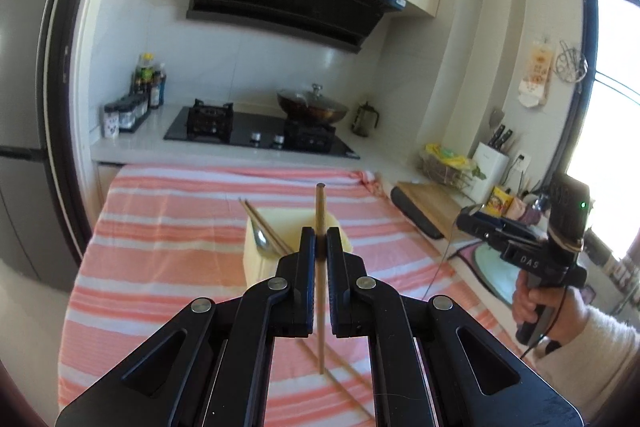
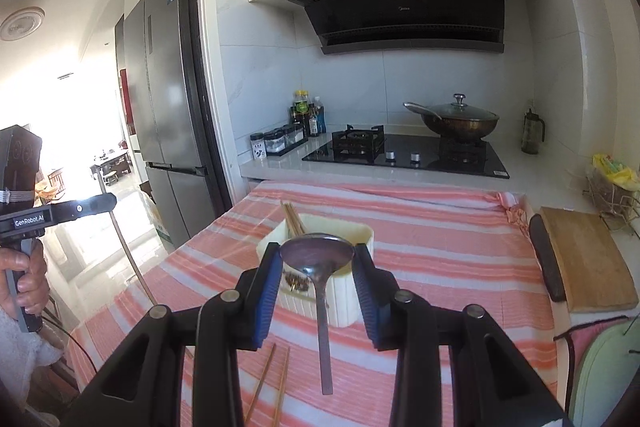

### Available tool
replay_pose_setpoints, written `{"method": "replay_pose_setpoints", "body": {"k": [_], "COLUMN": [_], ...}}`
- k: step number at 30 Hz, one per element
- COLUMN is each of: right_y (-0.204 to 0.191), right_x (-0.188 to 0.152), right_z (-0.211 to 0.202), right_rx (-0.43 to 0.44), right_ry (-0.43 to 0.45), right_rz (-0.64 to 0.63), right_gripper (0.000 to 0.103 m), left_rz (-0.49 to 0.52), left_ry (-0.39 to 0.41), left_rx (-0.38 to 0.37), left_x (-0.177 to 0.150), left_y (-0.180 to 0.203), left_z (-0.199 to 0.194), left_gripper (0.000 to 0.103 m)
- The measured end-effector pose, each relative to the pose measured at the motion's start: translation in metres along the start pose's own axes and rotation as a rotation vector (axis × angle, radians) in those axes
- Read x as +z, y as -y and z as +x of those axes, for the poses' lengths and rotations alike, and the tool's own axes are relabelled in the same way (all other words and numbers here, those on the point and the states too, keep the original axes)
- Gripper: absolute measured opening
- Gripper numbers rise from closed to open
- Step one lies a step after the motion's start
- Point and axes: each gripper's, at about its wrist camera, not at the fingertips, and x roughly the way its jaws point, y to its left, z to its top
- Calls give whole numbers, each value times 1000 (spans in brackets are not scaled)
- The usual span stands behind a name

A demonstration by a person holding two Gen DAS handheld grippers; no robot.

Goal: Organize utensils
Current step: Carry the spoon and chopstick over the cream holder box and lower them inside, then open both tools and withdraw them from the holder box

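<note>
My left gripper [image 1: 320, 233] is shut on a wooden chopstick [image 1: 320, 307], which stands nearly upright above the striped cloth. Behind it is a cream utensil holder [image 1: 256, 263] with chopsticks and a spoon leaning inside. Another chopstick [image 1: 348, 379] lies on the cloth below. My right gripper [image 2: 317, 251] is shut on a metal spoon [image 2: 325, 327], blue pads [image 2: 267, 291] pressing the bowl's sides, handle hanging down in front of the holder [image 2: 346, 311]. Two chopsticks [image 2: 276, 383] lie on the cloth. Each gripper shows in the other's view, the left gripper [image 2: 110, 203] and the right gripper [image 1: 480, 223].
The pink-striped cloth [image 2: 440, 267] covers a table in front of a counter with a gas hob [image 2: 404, 155], a lidded wok [image 2: 460, 119] and condiment jars [image 2: 280, 141]. A wooden cutting board [image 2: 588, 259] lies right. A fridge [image 2: 168, 107] stands left.
</note>
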Motion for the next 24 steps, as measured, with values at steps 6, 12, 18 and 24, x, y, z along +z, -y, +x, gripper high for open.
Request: {"method": "replay_pose_setpoints", "body": {"k": [6,12,18,24], "right_y": [0,-3,16,36], "right_x": [52,63,34,0], "right_z": [37,92,158,211], "right_rx": [-3,-11,-11,-35], "right_ry": [105,139,-18,-246], "right_rz": [37,10,36,69], "right_gripper": [36,36,36,36], "left_rz": [-17,-26,-32,-57], "left_ry": [121,141,-45,-234], "left_rx": [76,173,184,166], "left_x": [58,56,27,-3], "left_y": [-12,-27,-46,-61], "left_z": [37,99,161,205], "left_gripper": [4,4,4,4]}}
